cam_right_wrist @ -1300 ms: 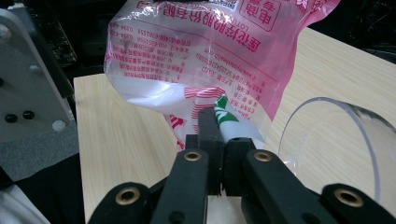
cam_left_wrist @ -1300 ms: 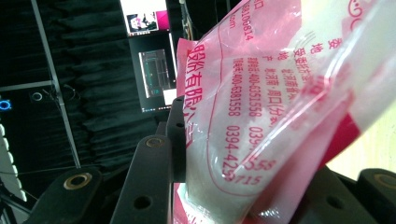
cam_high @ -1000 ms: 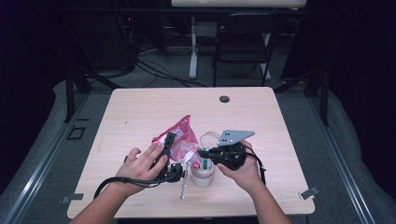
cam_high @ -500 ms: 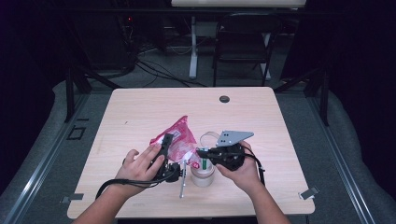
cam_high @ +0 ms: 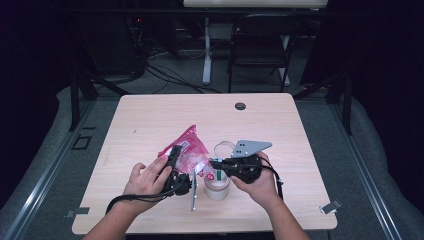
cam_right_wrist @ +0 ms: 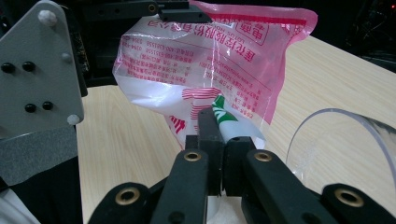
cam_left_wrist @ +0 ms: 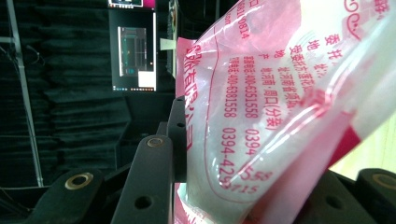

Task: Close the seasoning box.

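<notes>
Between the pressed-together jaws of the right gripper (cam_right_wrist: pixel 215 140), seen in the right gripper view, a green-and-white strip (cam_right_wrist: pixel 223 116) at the lower corner of the pink-and-white printed bag (cam_right_wrist: pixel 205 60) is pinched. Across from it, the left gripper (cam_right_wrist: pixel 180 14) clamps the bag's upper edge; in the left gripper view the film (cam_left_wrist: pixel 280 107) lies pinned between that gripper's two black jaws. Held so from both sides, the bag hangs above the light wooden table (cam_high: pixel 150 125), slightly left of the tabletop's centre and toward the person's edge.

Just beside the right gripper stands a clear round container (cam_right_wrist: pixel 345 154), cut off by the frame's right edge; in the high view a pale cup (cam_high: pixel 217 186) sits directly below the two grippers, partly covered by them. A slim metal utensil (cam_high: pixel 193 192) lies on the table between the left hand (cam_high: pixel 147 177) and the cup. A small dark disc (cam_high: pixel 240 106) lies near the far edge. A grey three-cornered plate (cam_right_wrist: pixel 39 70) blocks the left of the right gripper view. The bag's contents cannot be made out.
</notes>
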